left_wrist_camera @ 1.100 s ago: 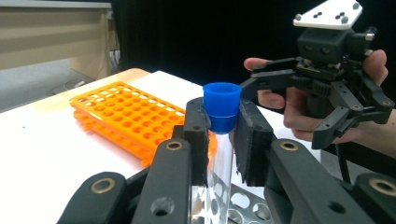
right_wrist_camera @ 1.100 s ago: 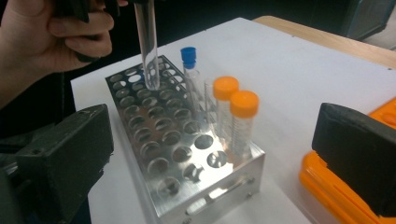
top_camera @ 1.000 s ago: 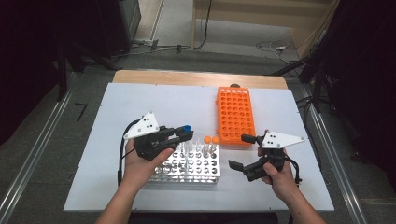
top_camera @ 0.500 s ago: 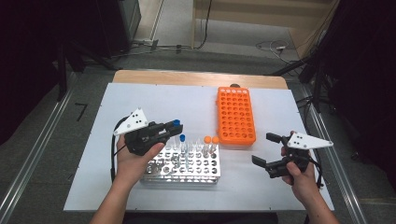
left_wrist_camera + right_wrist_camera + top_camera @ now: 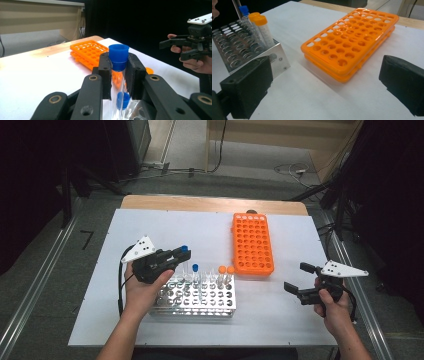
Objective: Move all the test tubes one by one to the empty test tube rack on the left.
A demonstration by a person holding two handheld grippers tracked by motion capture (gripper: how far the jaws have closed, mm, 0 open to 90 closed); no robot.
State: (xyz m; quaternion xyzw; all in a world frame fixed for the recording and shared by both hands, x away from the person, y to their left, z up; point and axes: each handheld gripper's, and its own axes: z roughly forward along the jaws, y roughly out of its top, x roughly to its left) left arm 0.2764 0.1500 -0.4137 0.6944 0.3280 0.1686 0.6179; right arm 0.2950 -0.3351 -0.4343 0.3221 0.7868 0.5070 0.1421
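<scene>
Blue-capped tube [image 5: 118,59] between left gripper [image 5: 119,75] fingers (upright)

Black claws [image 5: 170,259], white three-cornered top plates [image 5: 140,248], trailing black cables [image 5: 120,285], bare forearms.

bare table [image 5: 295,310] between metal rack [image 5: 195,296] and right tongs [image 5: 295,279]; orange rack [image 5: 252,242] behind

No readable text, labels, brands or numbers in any view. The orange rack [image 5: 253,243], metal rack [image 5: 195,296], tube caps and gripper plates carry no legible markings. Dark mark on the floor, left-centre of the high view [image 5: 87,239], looks like a "7", but can't confirm.
</scene>
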